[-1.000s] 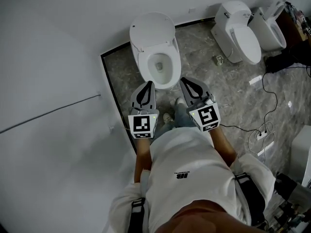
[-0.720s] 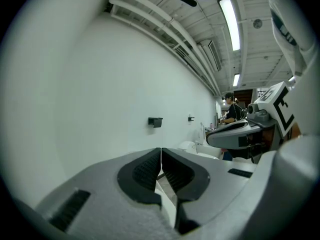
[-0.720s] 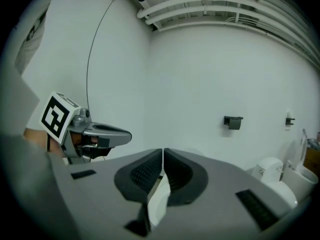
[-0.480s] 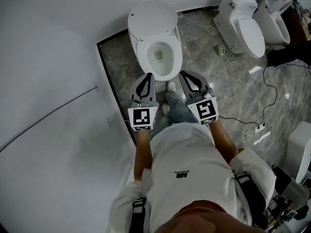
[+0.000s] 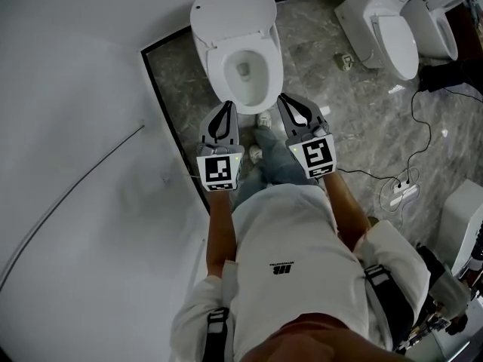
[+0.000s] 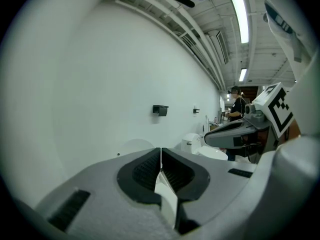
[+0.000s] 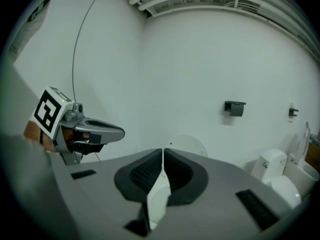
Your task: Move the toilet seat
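White toilet seat (image 5: 214, 70) before left gripper (image 5: 225, 105), right gripper (image 5: 285, 99), fingers pressed together; wall box (image 7: 235, 107), perhaps paper holder, gripper-view only.

Three toilets (image 5: 238, 51) (image 5: 383, 35) (image 5: 438, 29), two tongs (image 5: 226, 105) (image 5: 282, 99)

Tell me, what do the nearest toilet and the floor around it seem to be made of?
The toilet is smooth, rounded and glossy white, so likely glazed ceramic. Its raised lid may be plastic, but that is hard to tell. The floor is grey with pale veins, which suggests marble or marble-look tile.
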A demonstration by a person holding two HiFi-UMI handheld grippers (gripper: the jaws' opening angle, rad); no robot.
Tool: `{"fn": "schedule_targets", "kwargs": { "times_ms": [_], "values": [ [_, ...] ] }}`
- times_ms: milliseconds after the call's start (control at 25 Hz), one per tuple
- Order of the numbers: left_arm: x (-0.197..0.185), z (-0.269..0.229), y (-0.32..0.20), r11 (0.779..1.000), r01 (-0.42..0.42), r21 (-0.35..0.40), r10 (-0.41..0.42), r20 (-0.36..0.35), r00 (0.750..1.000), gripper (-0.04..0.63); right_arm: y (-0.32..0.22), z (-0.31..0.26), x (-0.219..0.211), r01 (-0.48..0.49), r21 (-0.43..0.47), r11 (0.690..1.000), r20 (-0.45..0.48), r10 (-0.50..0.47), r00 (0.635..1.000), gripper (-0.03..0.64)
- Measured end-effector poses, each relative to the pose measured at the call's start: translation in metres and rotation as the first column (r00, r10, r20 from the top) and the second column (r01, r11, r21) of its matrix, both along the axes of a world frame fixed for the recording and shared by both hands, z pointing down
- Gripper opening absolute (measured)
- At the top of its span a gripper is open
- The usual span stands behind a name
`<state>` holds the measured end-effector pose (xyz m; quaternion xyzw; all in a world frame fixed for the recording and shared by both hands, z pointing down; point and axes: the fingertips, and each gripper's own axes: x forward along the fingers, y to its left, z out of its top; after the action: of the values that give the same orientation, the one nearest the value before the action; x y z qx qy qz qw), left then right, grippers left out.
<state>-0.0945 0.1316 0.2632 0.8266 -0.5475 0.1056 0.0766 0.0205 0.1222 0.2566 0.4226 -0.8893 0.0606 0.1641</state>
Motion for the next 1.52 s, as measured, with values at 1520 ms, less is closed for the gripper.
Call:
{"fn": "schedule_targets", "kwargs": {
  "times_ms": [1520],
  "values": [
    [-0.005,0.227,-0.101,0.928,0.046,-0.369,-0.053,-0.007,0.999,0.032,-0.09,0.225,0.008,-0.011,-0.35,0.937,-0.035,-0.001,0.999,0.035]
  ]
}}
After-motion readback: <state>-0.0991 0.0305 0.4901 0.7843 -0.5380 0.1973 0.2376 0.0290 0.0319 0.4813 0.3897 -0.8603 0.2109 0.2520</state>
